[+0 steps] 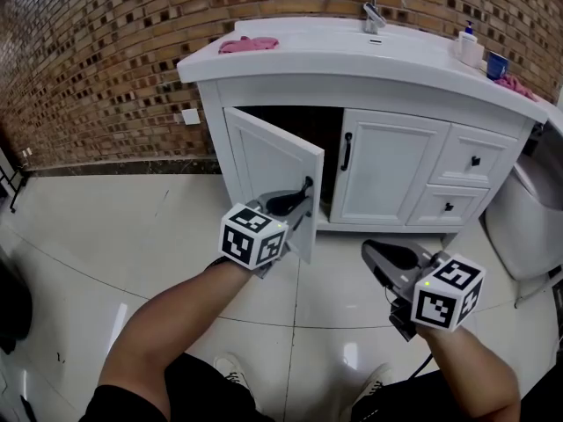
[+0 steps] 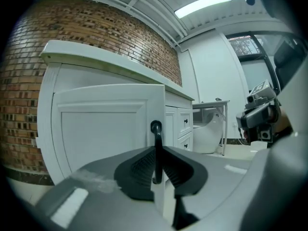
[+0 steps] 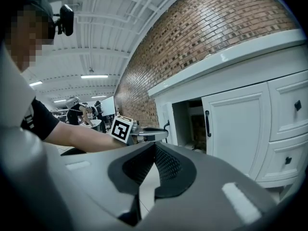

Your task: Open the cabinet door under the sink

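Note:
The white vanity [image 1: 264,82] under the sink has its left door [image 1: 268,161] swung out towards me, and the dark inside shows behind it. My left gripper [image 1: 295,205] is shut on that door's black handle [image 1: 307,185]. In the left gripper view the handle [image 2: 157,148] stands upright, pinched between the ribbed pads, with the door panel [image 2: 101,134] behind it. My right gripper [image 1: 374,255] hangs low over the floor at the right, shut with nothing in it. In the right gripper view its tips [image 3: 154,150] meet, and the left gripper [image 3: 161,133] shows at the door's edge.
The right door [image 1: 387,178] is closed, with a black handle [image 1: 347,151]. Two drawers [image 1: 475,161] sit beside it. A faucet [image 1: 373,11], a pink cloth [image 1: 248,44] and bottles [image 1: 468,44] are on the counter. A toilet [image 1: 528,214] stands at the right, with brick wall behind.

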A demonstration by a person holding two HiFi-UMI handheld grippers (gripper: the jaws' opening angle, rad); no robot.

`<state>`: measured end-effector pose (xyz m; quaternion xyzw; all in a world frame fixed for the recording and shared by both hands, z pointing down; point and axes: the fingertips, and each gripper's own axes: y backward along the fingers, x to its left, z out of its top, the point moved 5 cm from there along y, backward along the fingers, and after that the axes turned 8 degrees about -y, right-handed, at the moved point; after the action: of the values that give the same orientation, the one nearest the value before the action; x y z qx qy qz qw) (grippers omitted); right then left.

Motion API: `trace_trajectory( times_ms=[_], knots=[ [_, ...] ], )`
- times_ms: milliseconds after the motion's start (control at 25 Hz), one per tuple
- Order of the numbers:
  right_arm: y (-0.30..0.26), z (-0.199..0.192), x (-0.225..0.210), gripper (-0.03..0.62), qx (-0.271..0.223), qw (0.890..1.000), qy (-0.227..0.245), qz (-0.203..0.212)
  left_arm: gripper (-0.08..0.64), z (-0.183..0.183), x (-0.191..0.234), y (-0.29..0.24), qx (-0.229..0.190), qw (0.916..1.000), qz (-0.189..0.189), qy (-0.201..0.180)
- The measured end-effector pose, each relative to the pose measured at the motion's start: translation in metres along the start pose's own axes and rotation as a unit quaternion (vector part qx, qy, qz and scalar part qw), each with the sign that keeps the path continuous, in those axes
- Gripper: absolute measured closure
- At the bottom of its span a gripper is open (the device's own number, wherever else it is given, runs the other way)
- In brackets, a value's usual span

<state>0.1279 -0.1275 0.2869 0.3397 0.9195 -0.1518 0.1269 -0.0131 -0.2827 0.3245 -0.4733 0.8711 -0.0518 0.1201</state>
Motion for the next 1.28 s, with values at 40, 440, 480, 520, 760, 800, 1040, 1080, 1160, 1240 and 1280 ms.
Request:
trace_trajectory(
  times_ms=[40, 440, 480, 520, 760, 800, 1040, 1080, 1160, 1240, 1280],
  knots=[
    [0.0, -0.001, 0.0, 0.586, 0.002, 1.0, 0.002, -0.001, 0.514, -0.001, 0.0, 0.005, 0.002, 1.0, -0.001, 0.0],
    [-0.002, -0.002, 0.003, 0.586, 0.005, 1.0, 0.003, -0.003, 0.514, -0.008, -0.001, 0.041, 0.01, 0.9999, 0.004, 0.006],
    [-0.004, -0.002, 0.004, 0.586, 0.005, 1.0, 0.004, -0.001, 0.514, -0.008, -0.001, 0.045, 0.011, 0.9999, 0.004, 0.007],
    [-0.005, -0.002, 0.005, 0.586, 0.006, 1.0, 0.005, 0.0, 0.514, -0.009, -0.001, 0.048, 0.012, 0.9999, 0.005, 0.008],
    [-0.014, -0.003, 0.009, 0.586, 0.013, 1.0, 0.006, 0.011, 0.515, -0.016, 0.004, 0.08, 0.013, 0.9997, 0.014, 0.014],
    [-0.015, -0.004, 0.009, 0.586, 0.014, 1.0, 0.002, 0.014, 0.515, -0.017, 0.006, 0.088, 0.012, 0.9997, 0.018, 0.015],
    [-0.021, -0.007, 0.013, 0.586, 0.021, 0.999, -0.01, 0.022, 0.517, -0.025, 0.02, 0.125, 0.005, 0.9989, 0.042, 0.017],
    [-0.023, -0.008, 0.014, 0.586, 0.023, 0.999, -0.01, 0.022, 0.517, -0.026, 0.021, 0.128, 0.004, 0.9988, 0.045, 0.017],
    [-0.025, -0.011, 0.015, 0.586, 0.028, 0.999, -0.009, 0.023, 0.517, -0.028, 0.024, 0.134, 0.002, 0.9986, 0.05, 0.019],
    [-0.027, -0.014, 0.016, 0.586, 0.032, 0.999, -0.008, 0.025, 0.517, -0.03, 0.028, 0.141, -0.001, 0.9982, 0.057, 0.021],
    [-0.028, -0.015, 0.016, 0.586, 0.034, 0.999, -0.007, 0.026, 0.517, -0.032, 0.031, 0.146, -0.002, 0.9978, 0.062, 0.022]
  ],
)
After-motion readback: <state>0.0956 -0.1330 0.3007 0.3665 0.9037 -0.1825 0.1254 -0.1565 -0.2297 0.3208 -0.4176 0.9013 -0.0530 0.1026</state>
